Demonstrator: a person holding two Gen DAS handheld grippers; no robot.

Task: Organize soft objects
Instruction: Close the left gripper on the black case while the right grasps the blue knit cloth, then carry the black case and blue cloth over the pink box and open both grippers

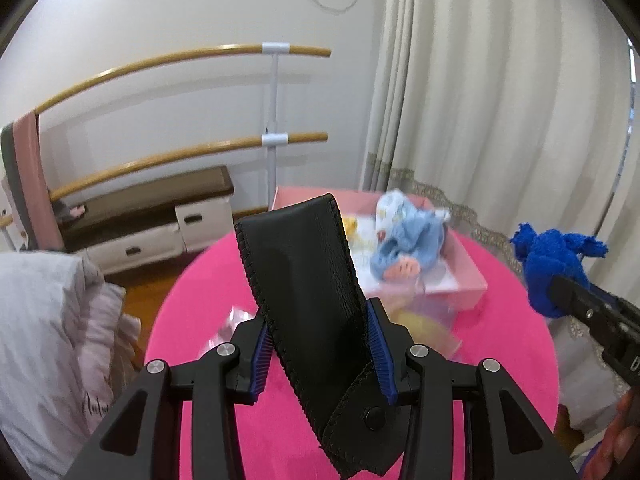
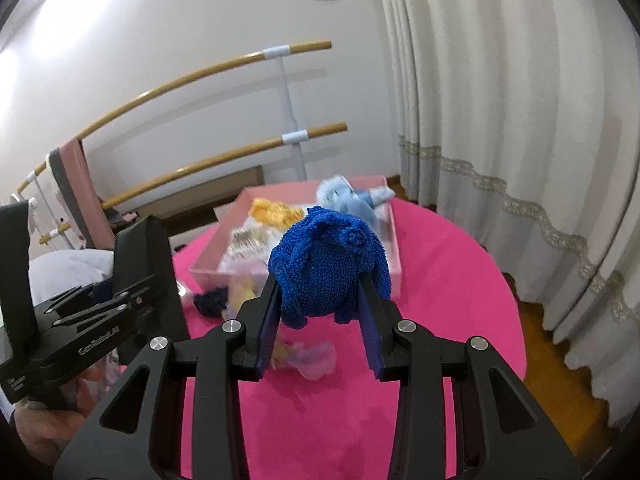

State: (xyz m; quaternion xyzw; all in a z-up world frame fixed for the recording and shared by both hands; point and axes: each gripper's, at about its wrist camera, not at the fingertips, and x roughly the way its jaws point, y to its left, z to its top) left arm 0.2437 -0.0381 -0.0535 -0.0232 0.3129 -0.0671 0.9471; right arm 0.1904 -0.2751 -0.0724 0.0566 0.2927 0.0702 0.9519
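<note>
2 grippers: left gripper (image 1: pixel 318 344) clamps black pouch (image 1: pixel 308 280); right gripper (image 2: pixel 320 320) clamps blue cloth (image 2: pixel 330 268).

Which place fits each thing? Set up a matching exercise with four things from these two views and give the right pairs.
Things:
1. black leather pouch
2. blue knitted cloth
3. light blue garment
4. pink box

Places:
A. lying in the box
B. clamped in the right gripper
C. standing on the pink tabletop
D. clamped in the left gripper

Pairs: 1-D, 2-B, 3-A, 4-C
</note>
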